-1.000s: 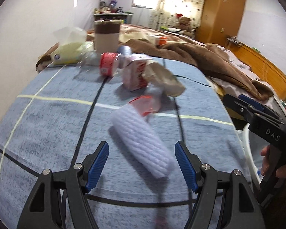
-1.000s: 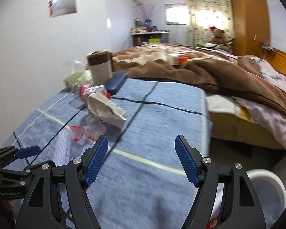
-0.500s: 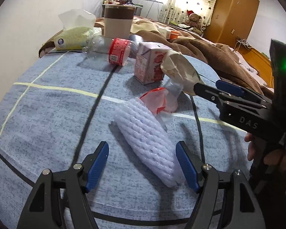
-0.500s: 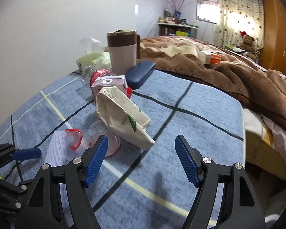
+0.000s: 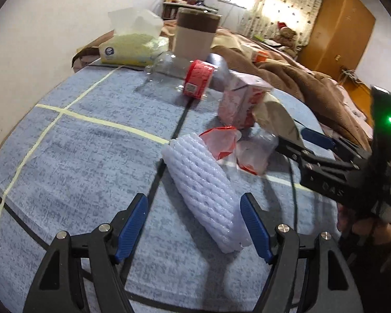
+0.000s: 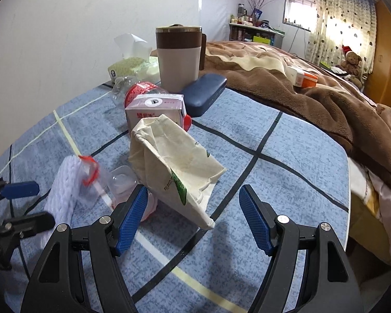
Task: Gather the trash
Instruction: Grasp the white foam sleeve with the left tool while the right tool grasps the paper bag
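Trash lies on a blue checked cloth. A white foam net sleeve (image 5: pixel 203 193) lies between the fingers of my open left gripper (image 5: pixel 195 224); its near end is at the right pad. Behind it are clear plastic wrappers with red edges (image 5: pixel 237 146), a pink carton (image 5: pixel 240 104) and a clear bottle with a red label (image 5: pixel 185 75). My open right gripper (image 6: pixel 193 219) hovers at the near end of a crumpled beige paper bag (image 6: pixel 174 164). The foam sleeve (image 6: pixel 65 182) and the carton (image 6: pixel 153 109) also show in the right wrist view.
A tall brown-and-white cup (image 6: pixel 178 57), a dark blue glasses case (image 6: pixel 203 94) and a tissue pack (image 5: pixel 132 49) stand at the back of the cloth. A bed with a brown blanket (image 6: pixel 313 99) lies beyond. The cloth's edge (image 6: pixel 348 182) drops off at the right.
Both grippers have moved forward toward the trash. The foam sleeve now lies deeper between the left fingers, and the paper bag is now close in front of the right fingers.
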